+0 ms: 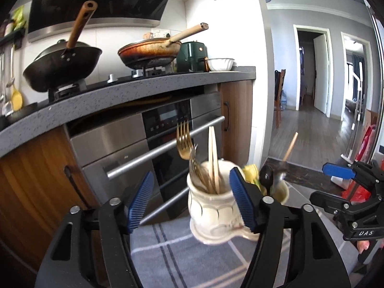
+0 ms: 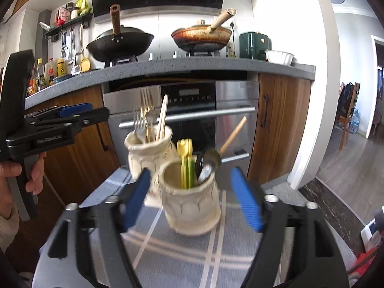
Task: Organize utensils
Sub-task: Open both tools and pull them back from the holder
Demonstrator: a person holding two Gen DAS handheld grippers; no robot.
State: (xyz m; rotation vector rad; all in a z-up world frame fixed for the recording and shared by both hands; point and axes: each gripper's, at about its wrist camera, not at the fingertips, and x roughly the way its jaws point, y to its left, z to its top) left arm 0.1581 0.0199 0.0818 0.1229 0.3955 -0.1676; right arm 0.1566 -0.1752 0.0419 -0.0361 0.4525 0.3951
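Left gripper (image 1: pixel 189 201) is spread wide and holds nothing; the fork jar (image 1: pixel 211 206) stands straight ahead of it, nearer the right-hand pad (image 1: pixel 241 199) than the left one and not gripped. Forks (image 1: pixel 184 141) and chopsticks (image 1: pixel 213 158) stand near upright in that jar, so their long axis runs vertical and any pull would have to go upward. Further right on the striped cloth (image 2: pixel 168 252) sits the spoon jar (image 2: pixel 189 201), dead ahead of the right gripper (image 2: pixel 192 196), also wide and empty. It carries yellow-green utensils (image 2: pixel 185 160), dark spoons (image 2: pixel 206 165) and a wooden-handled ladle (image 2: pixel 234 133) leaning up and to the right. Judgement: each jar falls to the gripper on its own side, and nothing lies loose on the visible cloth, so sorting looks close to complete. The left view hides most of the spoon jar behind the fork jar and its own pad; the right view shows both jars just beside each other, contact unclear through blur, and shows the left gripper from the side.
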